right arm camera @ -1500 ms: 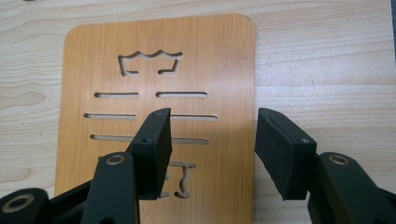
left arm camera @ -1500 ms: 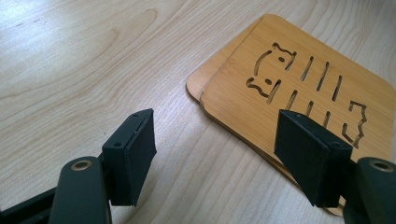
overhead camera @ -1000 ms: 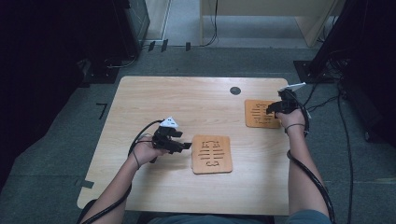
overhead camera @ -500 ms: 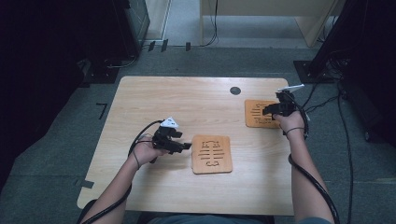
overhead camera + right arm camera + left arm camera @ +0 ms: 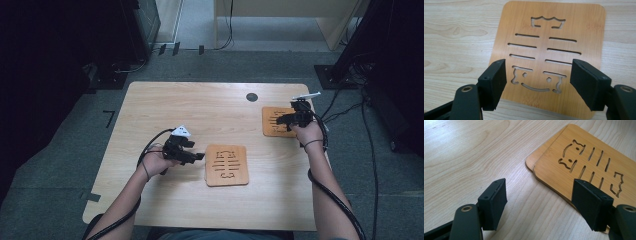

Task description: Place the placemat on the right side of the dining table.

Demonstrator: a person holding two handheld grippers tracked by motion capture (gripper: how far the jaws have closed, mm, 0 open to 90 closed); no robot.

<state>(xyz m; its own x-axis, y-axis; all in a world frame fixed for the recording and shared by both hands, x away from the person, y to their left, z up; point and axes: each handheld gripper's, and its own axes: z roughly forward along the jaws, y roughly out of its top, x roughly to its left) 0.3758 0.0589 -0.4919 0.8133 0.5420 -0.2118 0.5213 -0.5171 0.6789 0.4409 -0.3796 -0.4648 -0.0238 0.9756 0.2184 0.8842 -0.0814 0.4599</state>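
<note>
Two wooden boards with fish-shaped cutouts lie stacked on the table, the upper board (image 5: 584,162) (image 5: 226,165) slightly offset from the lower board's edge (image 5: 530,161). My left gripper (image 5: 196,157) (image 5: 541,184) rests just left of the stack, open, with bare table between its jaws. A third cutout board (image 5: 549,50) (image 5: 272,121) lies flat near the table's right edge. My right gripper (image 5: 281,120) (image 5: 541,65) hovers over that board's near end. Its jaws have just been opening and stand open, gripping nothing.
The light wooden table (image 5: 200,110) has a round black grommet (image 5: 252,97) near its far edge. Cables trail from both grippers along the forearms. Dark equipment and floor cables surround the table on the grey floor.
The right hand has shifted slightly left and nearer over its board. The left hand and the stacked boards have stayed put.
</note>
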